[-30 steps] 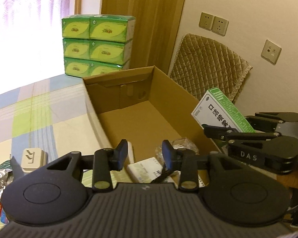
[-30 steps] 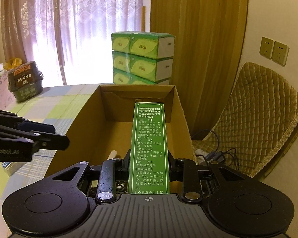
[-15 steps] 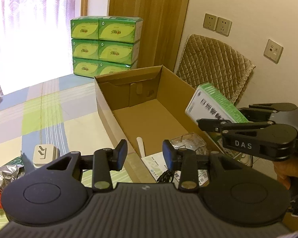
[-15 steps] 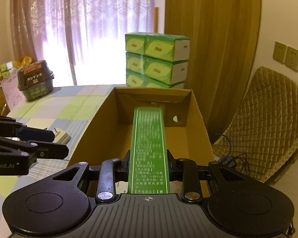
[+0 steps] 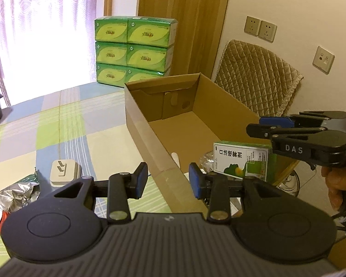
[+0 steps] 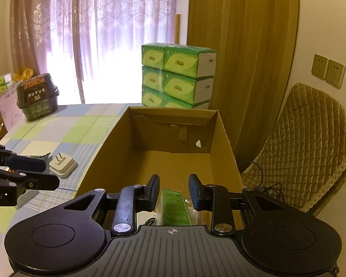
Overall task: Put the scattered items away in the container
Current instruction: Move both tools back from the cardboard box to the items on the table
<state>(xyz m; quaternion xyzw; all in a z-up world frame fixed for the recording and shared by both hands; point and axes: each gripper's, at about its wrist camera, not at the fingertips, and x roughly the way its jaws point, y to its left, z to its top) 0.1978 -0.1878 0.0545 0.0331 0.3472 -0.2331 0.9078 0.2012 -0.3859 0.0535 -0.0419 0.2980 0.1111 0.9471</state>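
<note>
We count one open brown cardboard box (image 5: 186,124) on the checked green-and-blue cloth of the counter (image 5: 57,124), one green-and-white medicine carton (image 5: 242,161) lying inside the box at its near end, one white plug adapter (image 5: 63,173) and one crumpled silver foil packet (image 5: 13,194) on the cloth to the left of the box, and six green tissue packs (image 5: 133,50) stacked two wide and three high beyond the counter's far edge. Our left claw (image 5: 168,180) is spread wide with nothing between its blue pads, above the box's near left wall. Our right claw (image 6: 174,191) is likewise released, over the carton, whose narrow green side (image 6: 174,207) shows between the fingers without touching them. Only the left view shows the carton's white printed face, the foil packet and a hand (image 5: 341,182) gripping the right tool; only the right view shows the dark lidded tub (image 6: 37,97) at the counter's far left corner.
</note>
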